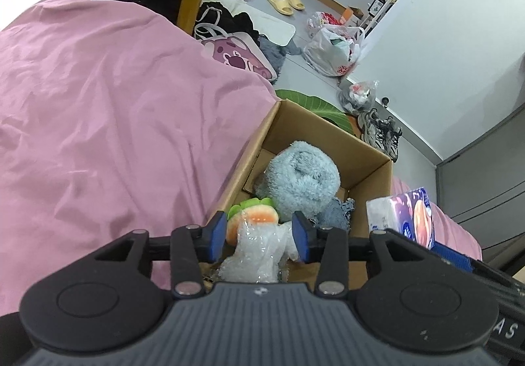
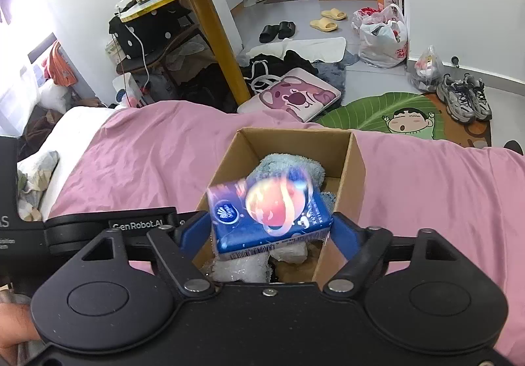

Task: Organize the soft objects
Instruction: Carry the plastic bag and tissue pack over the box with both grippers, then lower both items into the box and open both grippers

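Directly over the open brown cardboard box [image 2: 356,169], the right gripper [image 2: 272,231] spans the blue plastic tissue pack [image 2: 269,218] crosswise, jaws wide; the left gripper [image 1: 259,234], jaws narrower, straddles a plastic-wrapped plush toy [image 1: 252,251] inside the box.

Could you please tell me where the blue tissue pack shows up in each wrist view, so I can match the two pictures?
Left wrist: the tissue pack is at the right edge, beside the box's right wall, lower right of centre.
Right wrist: the tissue pack is in the centre, between the right claw's fingers, over the box.
Shared landmark: the cardboard box with the blue towel inside.
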